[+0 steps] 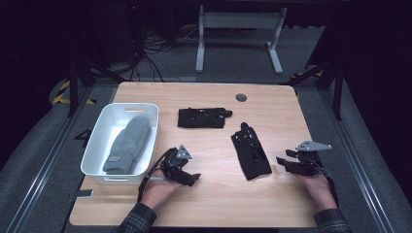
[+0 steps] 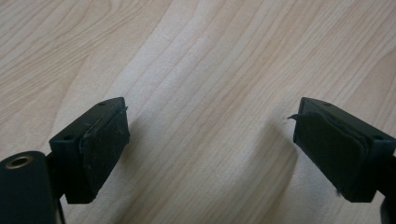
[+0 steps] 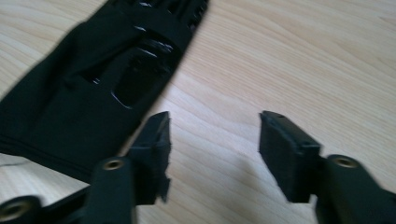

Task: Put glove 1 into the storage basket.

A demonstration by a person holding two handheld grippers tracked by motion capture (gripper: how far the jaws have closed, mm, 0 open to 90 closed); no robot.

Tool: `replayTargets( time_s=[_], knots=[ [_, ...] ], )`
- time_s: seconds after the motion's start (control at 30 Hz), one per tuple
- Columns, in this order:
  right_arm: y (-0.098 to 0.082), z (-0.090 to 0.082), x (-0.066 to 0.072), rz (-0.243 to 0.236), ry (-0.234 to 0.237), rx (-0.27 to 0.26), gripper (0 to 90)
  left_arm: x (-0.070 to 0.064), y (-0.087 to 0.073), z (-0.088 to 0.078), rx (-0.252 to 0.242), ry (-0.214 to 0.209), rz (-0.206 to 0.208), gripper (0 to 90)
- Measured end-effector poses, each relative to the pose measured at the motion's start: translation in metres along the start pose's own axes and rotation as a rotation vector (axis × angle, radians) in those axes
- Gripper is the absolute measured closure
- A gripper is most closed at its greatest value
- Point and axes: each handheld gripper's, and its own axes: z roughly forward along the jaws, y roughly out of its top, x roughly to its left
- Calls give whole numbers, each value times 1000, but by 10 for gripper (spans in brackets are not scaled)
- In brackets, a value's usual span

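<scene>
Light wooden bench [image 1: 204, 194], seen from above, carrying all items. At its left stands a white tub [image 1: 97, 141] with a grey mitten [image 1: 127, 144] lying lengthwise inside.

Two black gloves lie flat on the bare wood. The far glove [image 1: 201, 118] rests crosswise near the bench centre, well apart from both hands. The near glove [image 1: 250, 151] lies lengthwise right of centre, cuff toward the person and fingertips pointing away.

Left gripper [image 1: 183, 175], held in the left hand [image 1: 158, 191] just right of the tub's front corner, is low over the bench. In the left gripper view its fingers [image 2: 105, 140] stand wide apart, released, with bare wood between them and no glove in reach.

Right gripper [image 1: 286, 164], held in the right hand [image 1: 318, 187], sits just right of the near glove's cuff end, pointing toward it. In the right gripper view its fingers [image 3: 156, 140] are part-way parted and released: the gap between them holds bare wood. The near glove [image 3: 93, 88] lies ahead and to the left of that gap, its edge just beside the left finger; contact cannot be told, and neither pad presses on the fabric.
</scene>
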Motion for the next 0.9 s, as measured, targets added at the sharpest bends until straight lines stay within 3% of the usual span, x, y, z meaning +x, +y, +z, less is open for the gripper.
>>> replayTargets(
  time_s=[0.1,0.2,0.23,0.43,0.6,0.63,0.9],
  knots=[
    [8,2,3,-4,37,-7,701,0,-2,1,-4,21,29,89],
    [17,5,10,-17,83,-14,858,2,-9,3,-65,12,37,68],
    [20,6,12,-24,96,-13,896,2,-9,3,-64,12,38,66],
    [34,20,21,-65,149,10,900,0,-10,3,-63,16,35,58],
    [42,32,26,-96,146,16,899,0,-10,3,-63,15,33,60],
    [48,41,27,-105,146,23,899,0,-10,3,-63,15,35,60],
    [59,66,27,-104,152,43,900,-1,-9,4,-61,16,27,50]
  ],
)
